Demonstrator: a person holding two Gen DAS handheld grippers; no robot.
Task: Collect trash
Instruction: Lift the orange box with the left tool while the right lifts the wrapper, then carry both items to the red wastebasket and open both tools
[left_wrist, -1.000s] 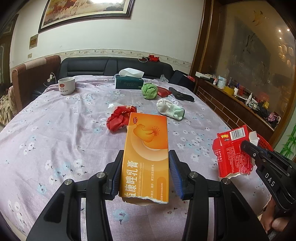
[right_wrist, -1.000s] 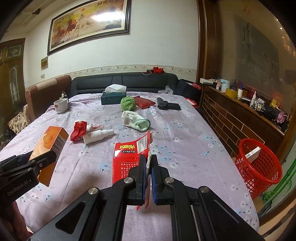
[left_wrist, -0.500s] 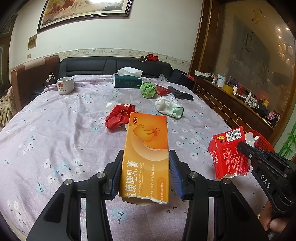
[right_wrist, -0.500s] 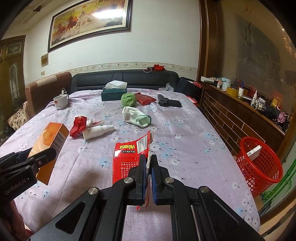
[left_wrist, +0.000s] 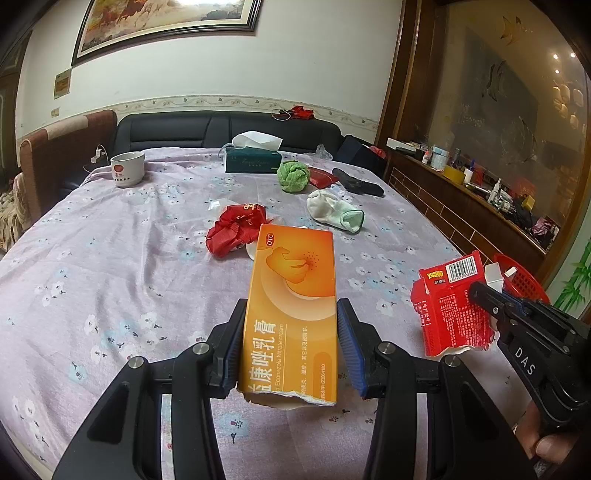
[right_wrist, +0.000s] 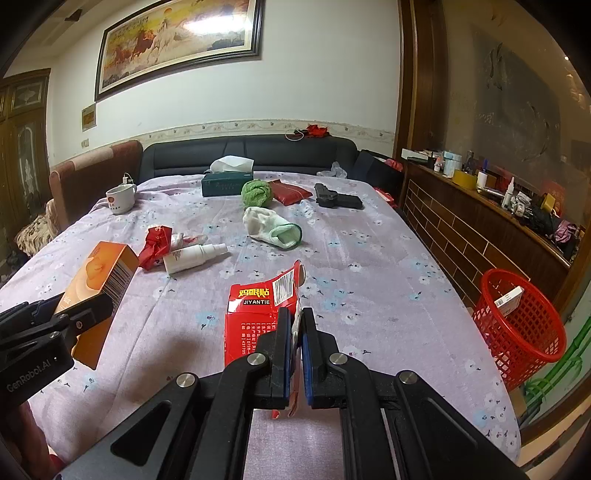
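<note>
My left gripper (left_wrist: 291, 339) is shut on a long orange medicine box (left_wrist: 295, 295), held above the table with its torn end toward the camera. In the right wrist view the same orange box (right_wrist: 98, 273) shows at the left in the left gripper (right_wrist: 74, 317). My right gripper (right_wrist: 295, 343) is shut on a torn red carton (right_wrist: 255, 317), pinching its ripped edge. In the left wrist view the red carton (left_wrist: 450, 306) hangs at the right. A red mesh basket (right_wrist: 521, 325) stands on the floor right of the table, with a small box in it.
On the floral tablecloth (right_wrist: 369, 277) lie a crumpled red wrapper (right_wrist: 155, 243), a white spray bottle (right_wrist: 192, 254), a white sock (right_wrist: 273, 227), a green cloth ball (right_wrist: 256, 194), a red pouch (right_wrist: 290, 192), a black toy gun (right_wrist: 338, 201), a tissue box (right_wrist: 227, 182) and a mug (right_wrist: 120, 199).
None of the objects or grippers has shifted in any clear way; both views only drift slightly.
</note>
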